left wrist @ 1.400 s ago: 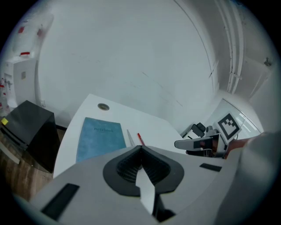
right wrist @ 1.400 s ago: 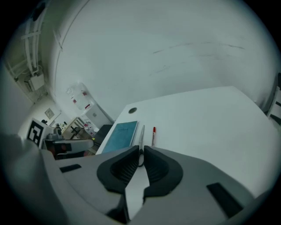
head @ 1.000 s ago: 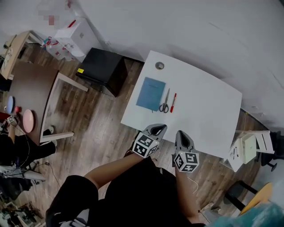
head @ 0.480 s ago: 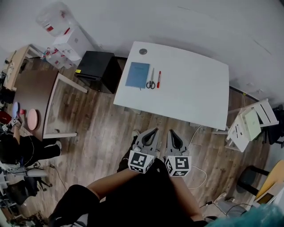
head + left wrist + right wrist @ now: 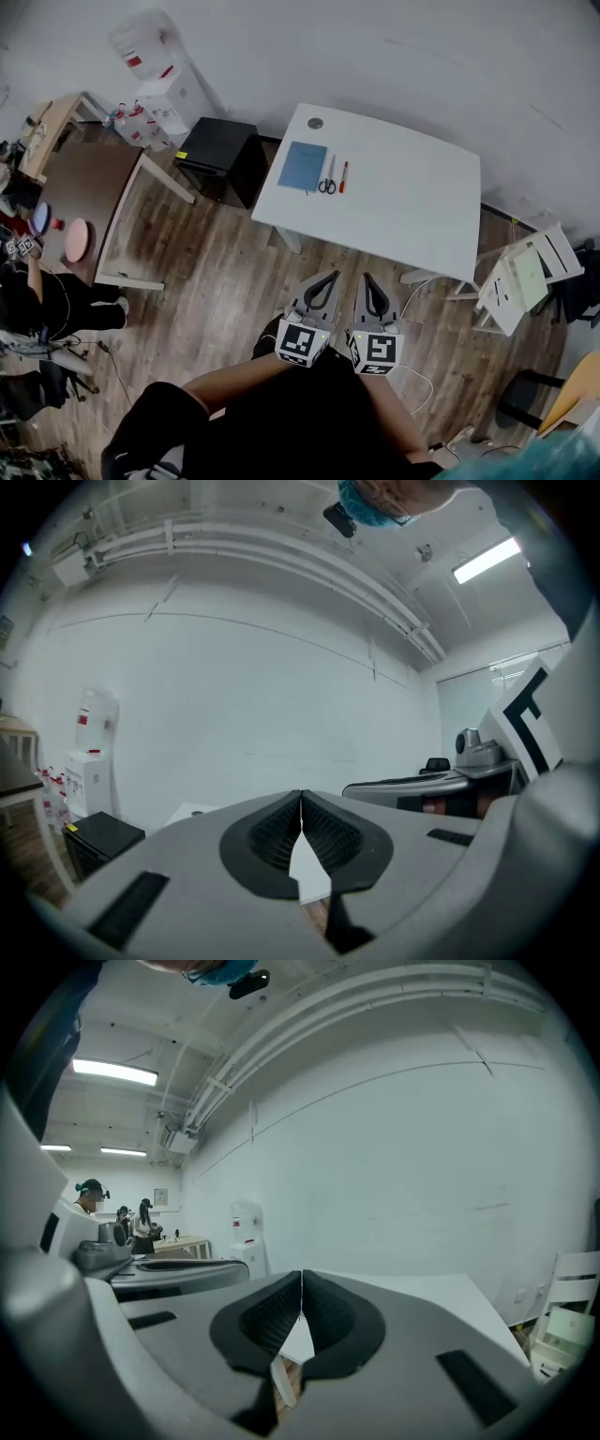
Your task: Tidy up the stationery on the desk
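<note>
The white desk [image 5: 412,206] stands ahead of us across the wooden floor, well apart from both tools. Our left gripper [image 5: 332,276] and right gripper [image 5: 367,278] hang side by side, each with its jaws closed together on nothing, pointing towards the desk. All 3 stationery items lie at the desk's left end: the blue notebook [image 5: 303,166], the scissors [image 5: 328,178] just right of it, then the red pen [image 5: 343,176] beside those. Scissors and pen have their long axes running away from us, roughly in line with the grippers. We judge the left gripper slightly nearer this group.
</note>
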Action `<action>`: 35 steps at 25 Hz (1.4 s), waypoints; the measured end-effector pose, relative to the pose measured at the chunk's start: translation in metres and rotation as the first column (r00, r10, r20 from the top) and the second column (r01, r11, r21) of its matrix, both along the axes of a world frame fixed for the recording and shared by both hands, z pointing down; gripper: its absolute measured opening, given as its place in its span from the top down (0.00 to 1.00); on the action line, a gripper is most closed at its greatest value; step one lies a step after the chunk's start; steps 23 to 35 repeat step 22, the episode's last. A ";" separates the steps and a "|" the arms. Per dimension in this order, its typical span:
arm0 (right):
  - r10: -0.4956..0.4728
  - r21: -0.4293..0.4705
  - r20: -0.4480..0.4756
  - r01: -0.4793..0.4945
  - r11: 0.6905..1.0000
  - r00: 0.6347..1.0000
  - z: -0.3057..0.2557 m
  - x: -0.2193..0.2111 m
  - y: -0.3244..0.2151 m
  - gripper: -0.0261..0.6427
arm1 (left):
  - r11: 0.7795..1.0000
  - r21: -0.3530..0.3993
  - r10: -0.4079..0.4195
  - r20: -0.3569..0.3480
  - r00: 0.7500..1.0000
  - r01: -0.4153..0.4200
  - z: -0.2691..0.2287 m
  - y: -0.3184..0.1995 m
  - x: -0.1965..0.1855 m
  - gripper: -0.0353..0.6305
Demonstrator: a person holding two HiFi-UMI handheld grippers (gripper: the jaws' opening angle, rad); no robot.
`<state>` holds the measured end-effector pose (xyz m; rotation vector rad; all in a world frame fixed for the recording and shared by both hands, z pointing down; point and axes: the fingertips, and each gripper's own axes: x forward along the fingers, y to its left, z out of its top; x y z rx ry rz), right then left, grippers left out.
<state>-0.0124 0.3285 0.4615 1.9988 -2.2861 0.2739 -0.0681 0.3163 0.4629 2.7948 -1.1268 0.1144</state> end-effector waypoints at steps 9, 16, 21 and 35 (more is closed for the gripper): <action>-0.017 0.053 -0.020 0.018 0.998 1.000 -0.015 -0.005 0.004 0.91 | 0.998 0.046 0.032 -0.022 0.999 -0.031 -0.016 0.012 0.004 0.93; -0.001 0.095 -0.049 0.006 0.995 0.999 -0.028 -0.005 0.002 0.91 | 0.997 0.062 0.038 -0.059 0.998 -0.035 -0.024 0.007 0.000 0.93; 0.021 0.108 -0.066 -0.014 0.994 0.998 -0.032 0.005 0.005 0.91 | 0.997 0.058 0.056 -0.074 0.996 -0.052 -0.024 0.006 0.008 0.93; 0.024 0.108 -0.067 -0.016 0.994 0.997 -0.032 0.006 0.005 0.91 | 0.997 0.056 0.060 -0.077 0.995 -0.056 -0.024 0.006 0.009 0.93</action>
